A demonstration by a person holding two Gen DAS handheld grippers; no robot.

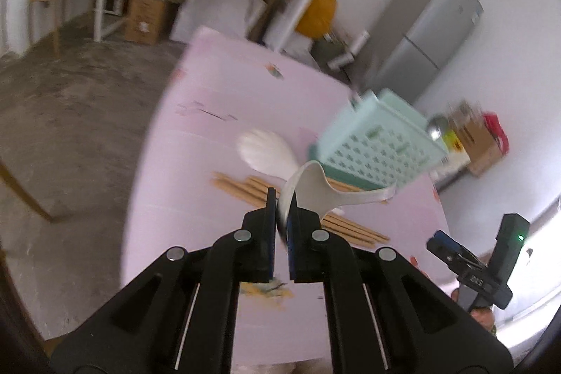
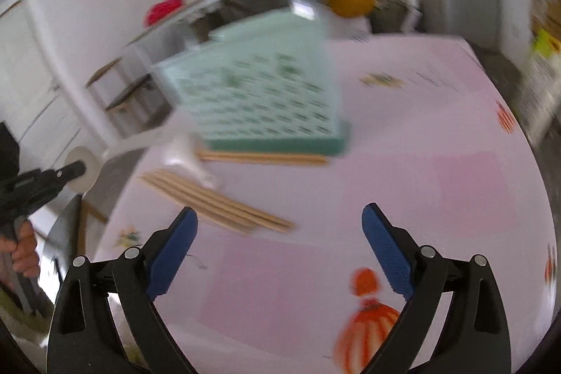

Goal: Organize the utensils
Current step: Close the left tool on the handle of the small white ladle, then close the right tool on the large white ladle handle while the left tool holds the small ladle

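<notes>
- Clearly, the left gripper [image 1: 282, 202] is clamped on the bowl rim of a white spoon [image 1: 315, 190], held above the pink table [image 1: 210, 86]; its handle points toward the mint basket [image 1: 378, 142].
- Behind it, a second white spoon [image 1: 266, 153] lies blurred, partly hidden by the held one.
- Wooden chopsticks [image 2: 214, 202] lie loose near the basket; some tuck under its edge.
- Jaws of the right gripper [image 2: 280, 233] stand wide apart, nothing between them.
- Motion blur smears the basket's holes and contents.
</notes>
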